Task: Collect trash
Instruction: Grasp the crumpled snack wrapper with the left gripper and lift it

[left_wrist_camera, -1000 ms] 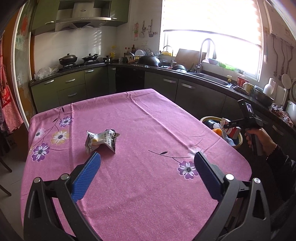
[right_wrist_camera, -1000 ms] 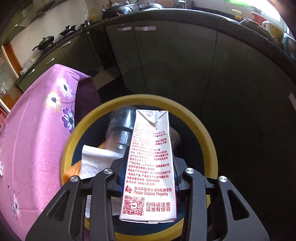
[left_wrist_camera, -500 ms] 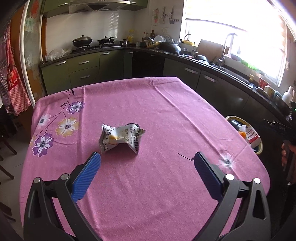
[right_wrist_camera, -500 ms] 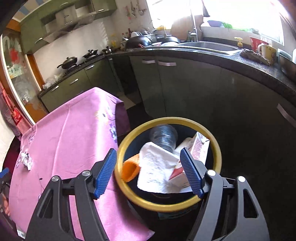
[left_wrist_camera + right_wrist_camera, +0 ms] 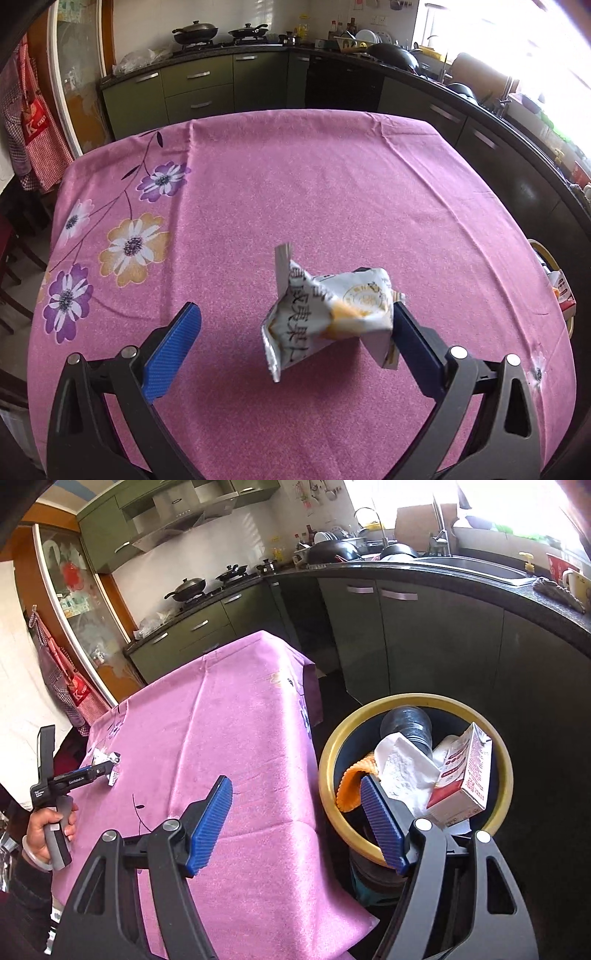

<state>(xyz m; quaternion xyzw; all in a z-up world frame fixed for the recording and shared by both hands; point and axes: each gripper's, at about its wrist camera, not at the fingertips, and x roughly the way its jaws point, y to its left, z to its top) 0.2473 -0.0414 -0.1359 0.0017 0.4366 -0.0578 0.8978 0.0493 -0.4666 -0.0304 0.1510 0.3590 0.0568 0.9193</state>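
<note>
Pink floral tablecloth (image 5: pixel 332 192) (green kitchen cabinets (image 5: pixel 199 88) behind); both grippers' jaws wide, holding nothing.

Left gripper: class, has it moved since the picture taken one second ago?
Yes. The left gripper has moved toward the crumpled wrapper, which sat ahead of it on the pink tablecloth and now lies between its open fingers.
</note>
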